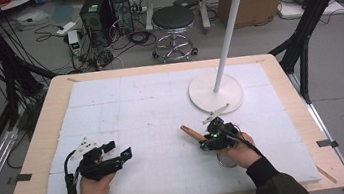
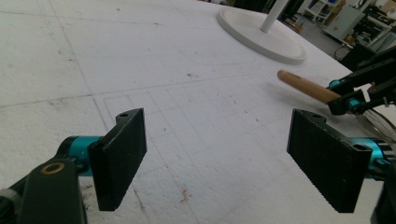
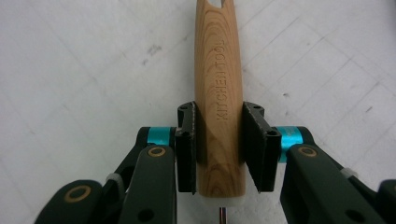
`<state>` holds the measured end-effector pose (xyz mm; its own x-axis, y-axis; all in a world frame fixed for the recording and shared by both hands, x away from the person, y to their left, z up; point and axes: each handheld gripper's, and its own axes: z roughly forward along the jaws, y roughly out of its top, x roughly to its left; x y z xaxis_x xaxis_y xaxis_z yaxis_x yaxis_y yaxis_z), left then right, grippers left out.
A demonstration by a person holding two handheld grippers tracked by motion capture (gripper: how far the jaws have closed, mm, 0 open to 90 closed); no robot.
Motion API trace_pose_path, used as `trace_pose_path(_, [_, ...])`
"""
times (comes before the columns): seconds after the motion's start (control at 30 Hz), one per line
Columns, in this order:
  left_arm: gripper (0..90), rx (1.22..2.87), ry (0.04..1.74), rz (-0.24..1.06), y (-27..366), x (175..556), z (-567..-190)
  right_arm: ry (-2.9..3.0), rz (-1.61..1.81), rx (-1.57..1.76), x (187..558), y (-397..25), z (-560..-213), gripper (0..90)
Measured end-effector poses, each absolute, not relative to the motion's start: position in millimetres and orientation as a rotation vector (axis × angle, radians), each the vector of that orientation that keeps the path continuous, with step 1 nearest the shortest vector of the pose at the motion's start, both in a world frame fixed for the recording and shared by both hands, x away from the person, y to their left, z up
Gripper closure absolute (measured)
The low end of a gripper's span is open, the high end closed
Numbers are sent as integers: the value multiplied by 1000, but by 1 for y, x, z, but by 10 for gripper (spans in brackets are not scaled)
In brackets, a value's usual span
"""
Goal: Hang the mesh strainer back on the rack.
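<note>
Your right gripper (image 3: 219,149) clamps the wooden handle (image 3: 218,93), jaws tight on both sides. Your left gripper (image 2: 217,158) hovers over the white foam mat (image 2: 140,60), jaws wide apart, holding nothing.

Your left gripper (image 1: 118,150) and right gripper (image 3: 219,149) look alike: 2 flat black jaws with ribbed faces, teal collars behind them, and black link arms pinned with brass-ringed pivots. A grey three-cornered plate (image 1: 84,146) tops the left one, and a black cable (image 1: 70,183) trails from it. Your right sleeve (image 1: 275,182) is dark olive.
</note>
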<state>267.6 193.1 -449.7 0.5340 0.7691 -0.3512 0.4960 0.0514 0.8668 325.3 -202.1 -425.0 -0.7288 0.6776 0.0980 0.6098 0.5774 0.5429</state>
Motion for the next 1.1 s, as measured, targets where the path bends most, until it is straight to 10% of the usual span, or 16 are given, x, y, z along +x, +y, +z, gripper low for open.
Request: trace_pose_path(1.1, [203,1601,1098,302,191,266,-450,2081,1765,1341,346,-275,-356,680])
